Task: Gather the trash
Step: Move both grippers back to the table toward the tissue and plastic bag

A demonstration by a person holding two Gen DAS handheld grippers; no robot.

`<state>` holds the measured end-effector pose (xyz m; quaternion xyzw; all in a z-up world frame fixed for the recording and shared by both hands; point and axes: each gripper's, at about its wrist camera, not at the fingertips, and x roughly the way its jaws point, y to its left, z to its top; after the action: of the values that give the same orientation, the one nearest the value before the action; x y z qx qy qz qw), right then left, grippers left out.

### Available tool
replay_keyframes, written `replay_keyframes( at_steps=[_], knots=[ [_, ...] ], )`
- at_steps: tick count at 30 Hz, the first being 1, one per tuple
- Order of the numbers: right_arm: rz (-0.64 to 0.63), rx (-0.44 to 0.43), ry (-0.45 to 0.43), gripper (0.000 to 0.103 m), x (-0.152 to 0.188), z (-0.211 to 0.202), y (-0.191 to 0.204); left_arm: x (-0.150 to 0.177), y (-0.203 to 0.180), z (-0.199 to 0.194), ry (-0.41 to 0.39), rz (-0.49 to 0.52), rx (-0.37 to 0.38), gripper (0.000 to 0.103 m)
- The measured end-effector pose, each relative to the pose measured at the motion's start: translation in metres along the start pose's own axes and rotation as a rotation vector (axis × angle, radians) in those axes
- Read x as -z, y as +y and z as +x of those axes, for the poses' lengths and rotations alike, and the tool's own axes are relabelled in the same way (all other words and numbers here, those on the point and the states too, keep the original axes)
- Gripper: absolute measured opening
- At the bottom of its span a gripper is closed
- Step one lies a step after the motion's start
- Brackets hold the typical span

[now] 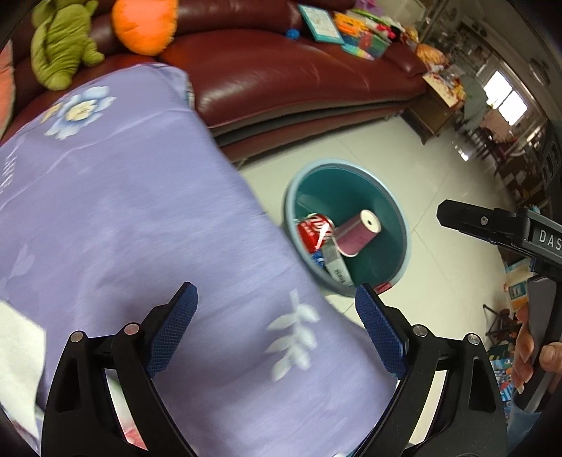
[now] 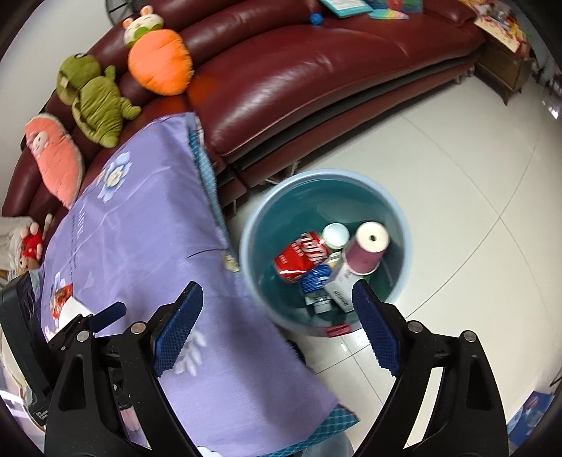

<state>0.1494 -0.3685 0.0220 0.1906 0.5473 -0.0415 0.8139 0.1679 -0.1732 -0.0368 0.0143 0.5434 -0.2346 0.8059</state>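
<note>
Trash sits in one round teal bin [image 2: 393, 225] on the white tiled floor [image 2: 456, 168], just beside the corner of the table. Inside it I count one red soda can [image 2: 302, 256] lying on its side, one pink paper cup [image 2: 365, 253] tipped over with its white base up, one white round lid or cup [image 2: 336, 235] behind the can, one blue-and-white wrapper [image 2: 314, 277] and one white carton [image 2: 339, 284]. The lower items overlap and blur, so there may be more beneath them. From the left wrist camera the table's edge cuts off the near side of the bin [image 1: 397, 218], and only the can [image 1: 314, 232], the cup [image 1: 356, 233] and part of the carton [image 1: 335, 267] show.

Far left in the right wrist view, a small red-and-white wrapper [image 2: 62, 293] lies on the table, half hidden behind the left hand-held gripper; what it is cannot be made out. The table [image 2: 140, 228] wears one purple cloth with pale flowers. Behind it, on the dark red sofa [image 2: 298, 70], lie four soft toys: one pink [image 2: 52, 154], one green frog [image 2: 95, 102], one orange carrot [image 2: 159, 63] and a small white rabbit [image 2: 142, 24], partly hidden.

The left hand-held gripper [image 1: 277, 330] is spread wide and empty over the cloth [image 1: 140, 211]. The right hand-held gripper [image 2: 277, 327] is also spread wide, holding nothing, above the table corner and the near rim of the bin.
</note>
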Motion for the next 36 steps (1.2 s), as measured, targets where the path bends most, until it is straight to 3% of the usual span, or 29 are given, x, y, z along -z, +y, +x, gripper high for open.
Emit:
replay_keyframes(
  at_steps=[15, 28, 32, 36],
  knots=[
    [-0.226, -0.021, 0.056, 0.083, 0.034, 0.004, 0.143, 0.058, 0.128, -0.094, -0.114, -0.156, -0.080, 0.092],
    [-0.425, -0.067, 0.140, 0.083, 0.072, 0.032, 0.271, 0.136, 0.248, -0.178, -0.212, -0.330, -0.174, 0.092],
    [-0.465, -0.079, 0.168, 0.083, 0.084, 0.044, 0.297, 0.162, 0.283, -0.183, -0.202, -0.387, -0.223, 0.095],
    [-0.486, -0.085, 0.193, 0.083, 0.092, 0.055, 0.313, 0.185, 0.304, -0.173, -0.153, -0.425, -0.212, 0.095]
  ],
)
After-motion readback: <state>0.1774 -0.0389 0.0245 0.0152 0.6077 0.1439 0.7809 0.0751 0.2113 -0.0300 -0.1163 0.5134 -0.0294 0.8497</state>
